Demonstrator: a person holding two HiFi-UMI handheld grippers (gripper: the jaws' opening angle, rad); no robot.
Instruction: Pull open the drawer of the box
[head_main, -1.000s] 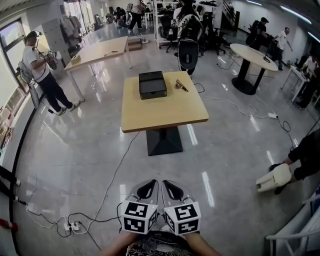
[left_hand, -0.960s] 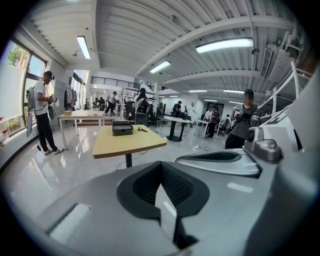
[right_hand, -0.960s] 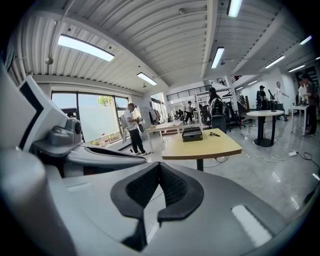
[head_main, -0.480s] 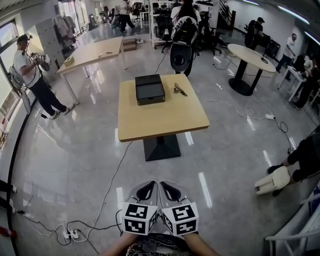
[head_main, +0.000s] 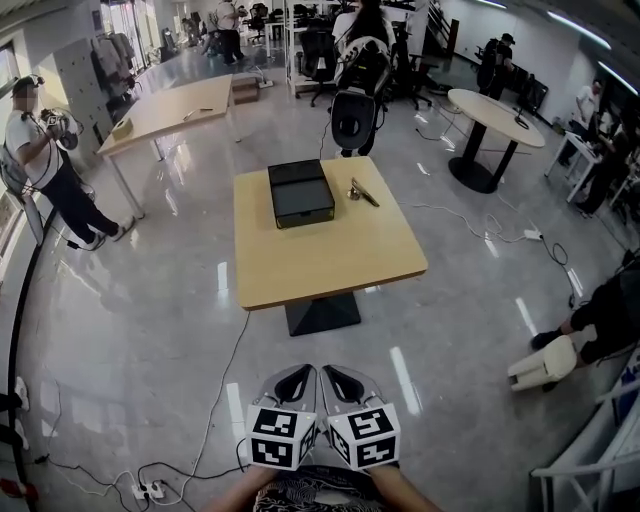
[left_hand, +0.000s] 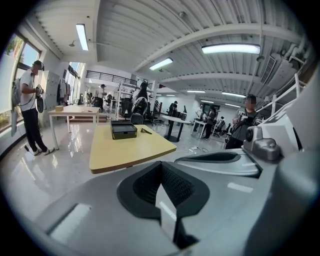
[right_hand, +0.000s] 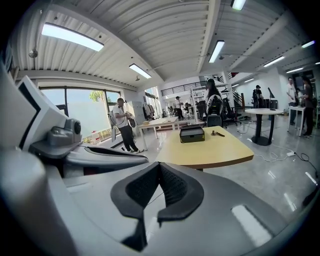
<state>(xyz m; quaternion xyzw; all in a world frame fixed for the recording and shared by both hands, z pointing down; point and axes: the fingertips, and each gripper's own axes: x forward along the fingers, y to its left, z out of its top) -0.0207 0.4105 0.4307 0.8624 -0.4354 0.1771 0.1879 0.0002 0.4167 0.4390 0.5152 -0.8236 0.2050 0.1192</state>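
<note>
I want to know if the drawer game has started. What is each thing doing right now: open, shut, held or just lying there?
Box: flat on the table, no drawer sticking out, nothing touching it.
Small metal thing: lying on the table beside the box, apart from it.
Table: standing, its near half bare.
Left gripper: jaws together, empty, far from the table.
Right gripper: jaws together, empty, far from the table.

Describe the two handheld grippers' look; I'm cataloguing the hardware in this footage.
The left gripper and right gripper match: pale grey moulded shells, black ribbed pads lining the jaws, and a cube of black-and-white square markers at the rear.
</note>
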